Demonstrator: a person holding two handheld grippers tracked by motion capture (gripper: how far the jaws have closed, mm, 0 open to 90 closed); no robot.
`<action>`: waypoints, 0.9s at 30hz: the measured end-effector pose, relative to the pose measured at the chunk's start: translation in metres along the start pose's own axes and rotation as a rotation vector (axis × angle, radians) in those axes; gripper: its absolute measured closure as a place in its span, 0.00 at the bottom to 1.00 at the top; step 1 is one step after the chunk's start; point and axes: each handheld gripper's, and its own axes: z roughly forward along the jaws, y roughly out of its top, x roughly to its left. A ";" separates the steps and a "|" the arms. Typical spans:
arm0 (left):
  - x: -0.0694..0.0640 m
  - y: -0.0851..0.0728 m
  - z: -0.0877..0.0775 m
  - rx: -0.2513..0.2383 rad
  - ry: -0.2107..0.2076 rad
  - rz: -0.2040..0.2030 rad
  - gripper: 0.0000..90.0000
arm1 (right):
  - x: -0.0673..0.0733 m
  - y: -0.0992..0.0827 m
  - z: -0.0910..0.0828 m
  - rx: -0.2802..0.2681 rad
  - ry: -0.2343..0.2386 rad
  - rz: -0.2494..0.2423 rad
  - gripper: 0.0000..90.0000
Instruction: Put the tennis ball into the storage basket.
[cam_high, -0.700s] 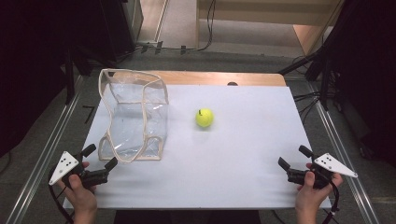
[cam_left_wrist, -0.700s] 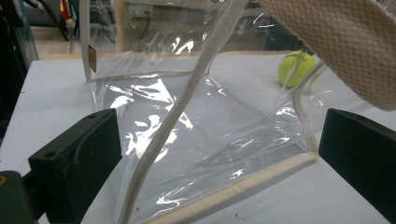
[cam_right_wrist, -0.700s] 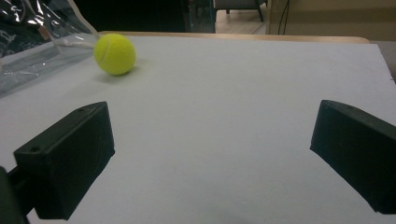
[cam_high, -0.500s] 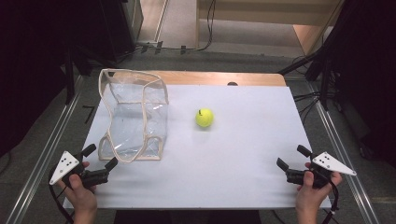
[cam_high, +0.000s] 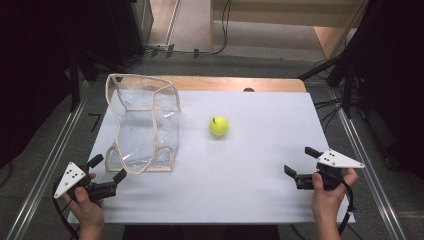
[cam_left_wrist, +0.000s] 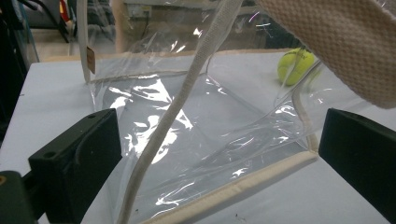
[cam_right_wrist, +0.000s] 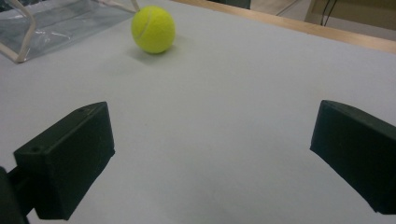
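Facing clear bag (cam_left_wrist: 196, 140), left gripper (cam_high: 106, 176) spread, empty | right gripper (cam_high: 300, 162) view: tennis ball (cam_right_wrist: 153, 29) ahead, jaws apart, level.

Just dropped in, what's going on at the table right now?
A person holds a gripper in each hand at the near edge of the white table. The left gripper, jaws open, sits right at the near edge of a clear plastic bag with cream trim, not gripping it. The right gripper is open with nothing between its jaws, pointed toward a yellow tennis ball resting on the table beside the bag.
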 end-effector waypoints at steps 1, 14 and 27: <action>0.000 0.000 0.000 -0.002 -0.001 0.000 0.00 | 0.000 0.004 0.002 0.003 0.006 0.001 0.00; 0.000 0.000 0.001 -0.004 -0.003 -0.004 0.00 | 0.005 0.044 0.036 0.069 0.078 -0.066 0.00; 0.001 0.000 0.000 -0.009 -0.004 -0.008 0.00 | 0.019 0.076 0.065 0.147 0.131 -0.142 0.00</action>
